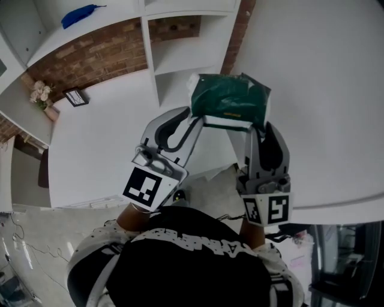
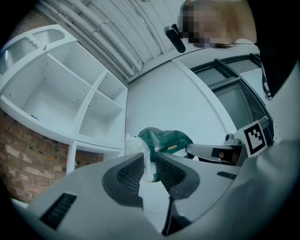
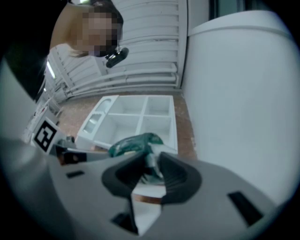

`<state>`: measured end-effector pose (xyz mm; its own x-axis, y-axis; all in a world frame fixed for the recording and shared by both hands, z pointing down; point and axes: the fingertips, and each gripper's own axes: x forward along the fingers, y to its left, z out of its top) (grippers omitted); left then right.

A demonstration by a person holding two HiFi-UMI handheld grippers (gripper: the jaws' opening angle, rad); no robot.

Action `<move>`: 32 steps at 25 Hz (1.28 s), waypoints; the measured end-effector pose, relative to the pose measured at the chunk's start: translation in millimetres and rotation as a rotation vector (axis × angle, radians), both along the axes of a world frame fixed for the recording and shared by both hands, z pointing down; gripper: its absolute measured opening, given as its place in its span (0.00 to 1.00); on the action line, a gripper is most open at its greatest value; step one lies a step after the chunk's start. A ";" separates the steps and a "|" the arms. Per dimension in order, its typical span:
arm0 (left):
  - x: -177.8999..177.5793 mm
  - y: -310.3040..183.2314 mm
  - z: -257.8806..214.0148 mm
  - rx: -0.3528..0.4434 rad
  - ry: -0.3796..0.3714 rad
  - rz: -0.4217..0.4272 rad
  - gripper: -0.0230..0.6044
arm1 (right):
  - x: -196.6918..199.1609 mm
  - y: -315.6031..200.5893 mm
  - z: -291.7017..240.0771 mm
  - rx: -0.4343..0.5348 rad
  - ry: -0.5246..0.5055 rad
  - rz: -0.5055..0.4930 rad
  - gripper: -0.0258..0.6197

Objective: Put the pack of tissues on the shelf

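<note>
The pack of tissues (image 1: 231,99), dark green plastic with white ends, hangs in the air between my two grippers, in front of the white shelf (image 1: 180,57). My left gripper (image 1: 197,118) is shut on the pack's white left end. In the left gripper view its jaws (image 2: 149,165) pinch that crumpled white plastic, with the green pack (image 2: 168,140) just beyond. My right gripper (image 1: 261,125) is shut on the pack's right edge. In the right gripper view it (image 3: 153,167) clamps the wrapper (image 3: 133,143), and the shelf (image 3: 140,117) stands behind.
The shelf has several open white compartments against a brick wall (image 1: 90,63). A blue object (image 1: 81,13) lies on an upper board. Flowers (image 1: 41,93) and a small frame (image 1: 76,96) sit at the left. A broad white curved wall (image 1: 324,90) fills the right.
</note>
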<state>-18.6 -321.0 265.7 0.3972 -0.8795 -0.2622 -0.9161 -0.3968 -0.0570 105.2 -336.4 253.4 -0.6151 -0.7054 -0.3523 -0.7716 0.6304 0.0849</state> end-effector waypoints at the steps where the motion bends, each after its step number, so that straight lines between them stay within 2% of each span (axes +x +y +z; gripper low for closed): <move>1: 0.8 0.7 0.6 0.001 -0.008 -0.005 0.21 | 0.7 -0.2 1.0 0.003 -0.004 -0.007 0.23; 10: 3.1 4.0 -1.3 0.063 -0.053 -0.066 0.21 | 2.1 -4.3 4.7 0.064 -0.043 -0.067 0.23; 17: -49.5 -48.2 -19.3 0.062 -0.023 -0.103 0.21 | -51.1 -60.9 -13.8 0.062 -0.024 -0.115 0.23; 25: -66.9 -70.1 -21.5 0.071 -0.028 -0.138 0.21 | -70.2 -87.8 -14.1 0.063 -0.027 -0.153 0.23; 32: -74.2 -87.4 -32.6 0.063 -0.033 -0.207 0.21 | -79.1 -111.1 -26.7 0.066 -0.014 -0.214 0.23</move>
<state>-92.8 -408.4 233.1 0.2196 -0.9254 -0.3090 -0.9748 -0.1955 -0.1074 26.1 -447.5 226.7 -0.7428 -0.5348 -0.4027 -0.6225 0.7731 0.1216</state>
